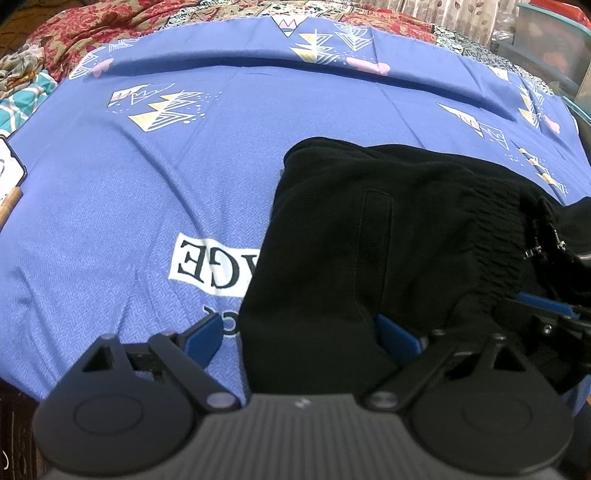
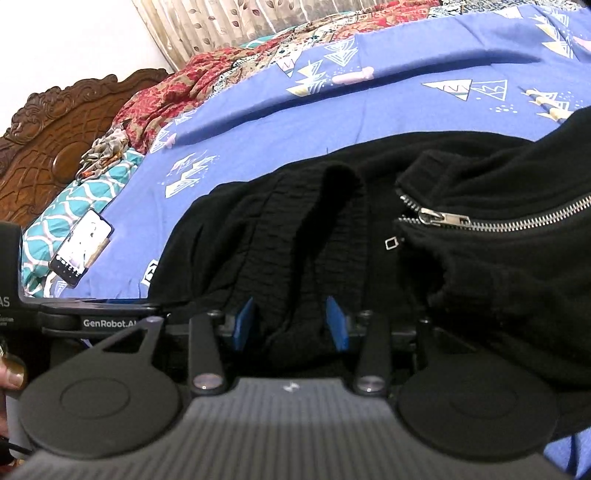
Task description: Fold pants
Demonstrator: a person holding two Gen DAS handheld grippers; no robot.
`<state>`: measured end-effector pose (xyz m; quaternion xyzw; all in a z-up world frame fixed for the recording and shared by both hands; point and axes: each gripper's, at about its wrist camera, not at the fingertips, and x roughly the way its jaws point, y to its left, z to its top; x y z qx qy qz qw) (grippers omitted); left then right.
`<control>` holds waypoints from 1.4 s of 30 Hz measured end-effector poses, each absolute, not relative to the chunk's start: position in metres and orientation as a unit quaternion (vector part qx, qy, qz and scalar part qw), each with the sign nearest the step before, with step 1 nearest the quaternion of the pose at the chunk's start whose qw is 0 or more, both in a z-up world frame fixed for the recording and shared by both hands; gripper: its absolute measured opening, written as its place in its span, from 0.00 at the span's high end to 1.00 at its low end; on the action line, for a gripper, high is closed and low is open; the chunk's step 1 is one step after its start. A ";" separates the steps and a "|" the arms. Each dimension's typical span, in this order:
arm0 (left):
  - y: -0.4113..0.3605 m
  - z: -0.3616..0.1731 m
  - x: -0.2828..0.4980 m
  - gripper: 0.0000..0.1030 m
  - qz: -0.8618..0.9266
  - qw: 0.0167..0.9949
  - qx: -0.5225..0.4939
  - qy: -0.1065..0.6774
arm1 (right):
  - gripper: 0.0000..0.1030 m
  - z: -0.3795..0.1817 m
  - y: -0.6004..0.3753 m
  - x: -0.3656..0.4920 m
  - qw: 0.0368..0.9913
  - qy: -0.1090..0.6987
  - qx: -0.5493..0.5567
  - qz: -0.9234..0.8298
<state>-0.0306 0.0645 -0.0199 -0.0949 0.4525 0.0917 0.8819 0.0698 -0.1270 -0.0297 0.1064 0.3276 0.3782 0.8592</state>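
Black pants [image 1: 369, 236] lie bunched on the blue printed bedsheet [image 1: 147, 184], with a pocket seam facing up and the gathered elastic waistband [image 1: 495, 236] to the right. My left gripper [image 1: 301, 338] has its blue pads wide apart, with pants fabric lying between them. In the right wrist view my right gripper [image 2: 291, 323] has its blue pads closer together, with the ribbed waistband [image 2: 295, 236] running down between them. A silver zipper [image 2: 447, 218] shows on the pants at the right.
A phone [image 2: 81, 251] lies on a teal patterned cloth [image 2: 99, 192] at the bed's left side. A red floral quilt [image 1: 92, 33] is heaped at the back. A carved wooden headboard [image 2: 48, 140] stands at the left. The left gripper's body [image 2: 92, 321] shows beside my right gripper.
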 end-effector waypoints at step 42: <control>0.066 -0.024 -0.031 0.00 0.090 0.881 -0.103 0.453 | 0.55 -0.032 -0.130 0.069 0.860 0.322 0.110 0.380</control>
